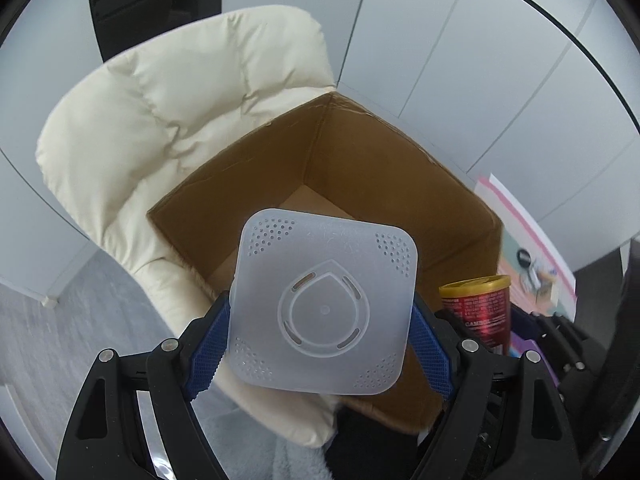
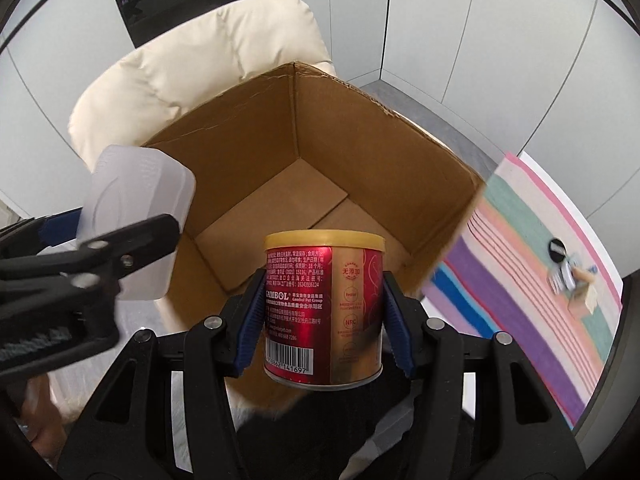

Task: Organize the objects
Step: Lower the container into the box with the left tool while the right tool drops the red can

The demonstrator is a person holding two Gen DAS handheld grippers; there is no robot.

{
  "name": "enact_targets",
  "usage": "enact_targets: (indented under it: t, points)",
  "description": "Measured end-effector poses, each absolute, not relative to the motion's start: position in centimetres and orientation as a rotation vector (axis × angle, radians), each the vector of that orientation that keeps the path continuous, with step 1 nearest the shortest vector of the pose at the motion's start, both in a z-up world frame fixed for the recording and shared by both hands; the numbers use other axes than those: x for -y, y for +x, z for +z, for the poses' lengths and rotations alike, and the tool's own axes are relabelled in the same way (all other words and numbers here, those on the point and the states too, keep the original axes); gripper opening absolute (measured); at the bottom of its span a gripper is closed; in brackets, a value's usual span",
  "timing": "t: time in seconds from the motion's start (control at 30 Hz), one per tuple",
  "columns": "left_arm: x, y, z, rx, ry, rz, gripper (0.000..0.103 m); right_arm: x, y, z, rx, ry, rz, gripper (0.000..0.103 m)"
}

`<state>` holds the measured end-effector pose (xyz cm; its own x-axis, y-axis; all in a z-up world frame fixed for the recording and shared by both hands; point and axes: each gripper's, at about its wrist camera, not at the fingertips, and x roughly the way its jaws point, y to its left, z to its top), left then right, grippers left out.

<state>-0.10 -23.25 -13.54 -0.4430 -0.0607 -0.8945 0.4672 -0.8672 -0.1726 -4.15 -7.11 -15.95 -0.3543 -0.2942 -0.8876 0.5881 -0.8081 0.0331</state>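
left gripper point(image 1: 320, 320) clenched on a translucent white container point(image 1: 324, 300), held over the near edge of an open cardboard box point(image 1: 360, 160); right gripper point(image 2: 322, 316) clamped round a red can point(image 2: 324, 312) with a yellow lid, upright, above the same box on a cream cushion point(image 2: 180, 80)

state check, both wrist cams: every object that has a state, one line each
left gripper: shut on white plastic container, held above the box's near edge
right gripper: shut on red can
white plastic container: gripped, perforated base facing the camera
red can: upright, yellow lid on
cardboard box: open-topped, nothing visible inside, sitting on the cream cushion
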Motion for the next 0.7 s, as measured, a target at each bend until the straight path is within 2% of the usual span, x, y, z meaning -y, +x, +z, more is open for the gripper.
enact_targets:
  t: [0.2,0.23,0.27,0.33,0.43,0.7]
  points:
    - [24.2,-2.3,-14.0,-0.555,1.401,-2.378,0.084,8.2,-7.6,-17.5,-0.344,1.359,-2.196,0.056]
    - [24.1,-2.6,-13.9,-0.544,1.392,-2.394,0.089,8.2,-8.2,-17.6,-0.329,1.345,-2.196,0.061]
    - [24.1,-2.8,-13.9,-0.528,1.389,-2.399,0.097,8.2,-8.6,-17.6,-0.324,1.338,-2.2,0.083]
    - [23.9,-3.1,-13.9,-0.477,1.387,-2.39,0.103,8.0,-9.2,-17.6,-0.298,1.326,-2.212,0.103]
    - [24.0,-3.3,-14.5,-0.486,1.413,-2.374,0.103,7.4,-9.6,-17.3,-0.234,1.308,-2.191,0.103]
    - [23.9,-2.9,-14.6,-0.5,1.429,-2.36,0.103,7.3,-9.6,-17.6,-0.235,1.322,-2.178,0.103]
